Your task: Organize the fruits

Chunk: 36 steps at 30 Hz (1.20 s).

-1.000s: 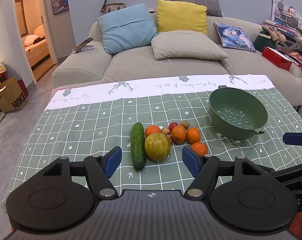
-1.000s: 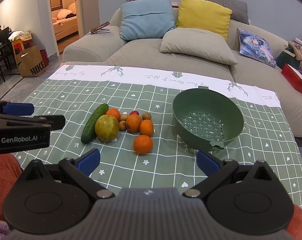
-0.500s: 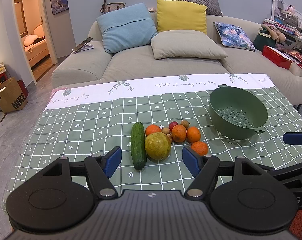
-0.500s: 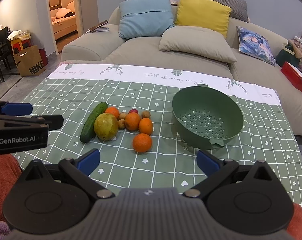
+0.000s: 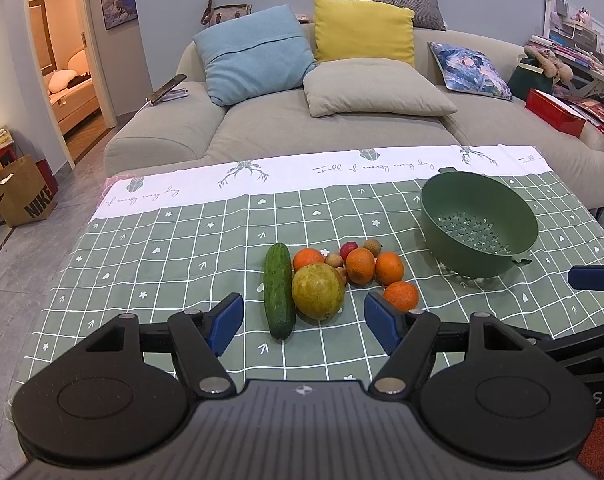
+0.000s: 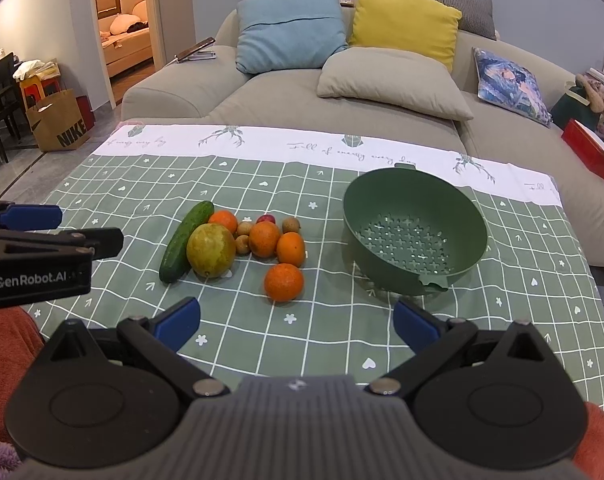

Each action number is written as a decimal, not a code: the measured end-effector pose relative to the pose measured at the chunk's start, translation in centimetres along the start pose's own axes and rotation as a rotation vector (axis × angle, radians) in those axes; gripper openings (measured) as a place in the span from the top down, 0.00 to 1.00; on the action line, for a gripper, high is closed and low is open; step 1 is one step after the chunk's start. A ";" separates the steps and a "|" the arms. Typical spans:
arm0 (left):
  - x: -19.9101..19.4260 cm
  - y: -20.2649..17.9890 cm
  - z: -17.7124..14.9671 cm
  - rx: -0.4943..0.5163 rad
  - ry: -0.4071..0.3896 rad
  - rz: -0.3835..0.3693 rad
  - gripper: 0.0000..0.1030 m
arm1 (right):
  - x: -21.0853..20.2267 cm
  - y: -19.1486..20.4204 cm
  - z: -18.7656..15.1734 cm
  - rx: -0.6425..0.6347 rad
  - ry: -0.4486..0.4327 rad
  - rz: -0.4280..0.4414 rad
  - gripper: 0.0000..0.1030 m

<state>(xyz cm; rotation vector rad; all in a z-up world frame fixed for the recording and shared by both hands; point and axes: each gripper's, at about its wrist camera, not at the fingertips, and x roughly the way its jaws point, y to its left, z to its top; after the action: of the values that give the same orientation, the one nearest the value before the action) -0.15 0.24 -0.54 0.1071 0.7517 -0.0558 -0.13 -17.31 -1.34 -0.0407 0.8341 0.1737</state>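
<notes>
fruits (image 5: 334,276) clustered on tablecloth (image 5: 182,264) left of colander (image 5: 478,224) | small brown ones partly hidden behind pear (image 5: 318,290), kind unclear | left gripper (image 5: 304,318) jaws wide apart, empty, pear and cucumber (image 5: 279,294) just beyond | right gripper (image 6: 296,320) spread, empty, nearest orange (image 6: 284,282) ahead

The bench (image 6: 102,184) is wearing a green checked cloth (image 6: 326,336). A cucumber (image 6: 186,236) is lying against a big yellow-green fruit (image 6: 211,250), oranges (image 6: 284,282) and small round fruits (image 6: 292,224) are clustering beside them, and a green colander (image 6: 414,232) is sitting empty on the right.
</notes>
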 end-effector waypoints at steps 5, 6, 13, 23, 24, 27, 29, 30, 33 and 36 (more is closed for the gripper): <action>0.0 0.1 -0.1 0.000 0.001 0.000 0.21 | 0.0 0.0 0.0 0.000 0.000 -0.001 0.04; 0.0 0.1 0.0 0.000 0.001 0.001 0.21 | 0.0 0.0 0.0 0.000 0.000 -0.001 0.04; 0.0 0.2 0.0 -0.001 0.002 0.001 0.21 | 0.1 0.0 -0.1 0.001 0.000 -0.001 0.04; 0.2 0.4 -0.1 0.001 0.006 0.000 0.21 | 0.1 0.0 -0.1 0.001 0.002 0.000 0.04; 0.2 0.4 -0.1 0.000 0.005 -0.001 0.21 | 0.2 -0.1 -0.1 0.004 0.003 0.002 0.04; 0.5 0.6 0.1 -0.006 0.007 -0.016 0.21 | 0.6 -0.3 -0.1 0.012 0.006 0.012 0.04; 0.8 0.8 0.2 -0.010 0.012 -0.011 0.21 | 0.9 -0.5 -0.1 0.018 0.004 0.029 0.04; 1.1 1.0 0.3 -0.013 0.018 -0.010 0.22 | 1.2 -0.6 0.0 0.021 0.003 0.043 0.04; 2.0 1.5 0.5 -0.029 0.044 -0.028 0.27 | 1.9 -0.7 0.0 0.014 -0.014 0.069 0.05; 3.2 2.0 0.7 -0.047 0.068 -0.038 0.33 | 3.0 -0.6 0.1 -0.002 -0.027 0.083 0.06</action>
<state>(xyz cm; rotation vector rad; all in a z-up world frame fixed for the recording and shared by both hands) 2.85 2.07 -2.05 0.0500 0.8229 -0.0705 2.03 -17.45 -3.48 -0.0056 0.8096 0.2523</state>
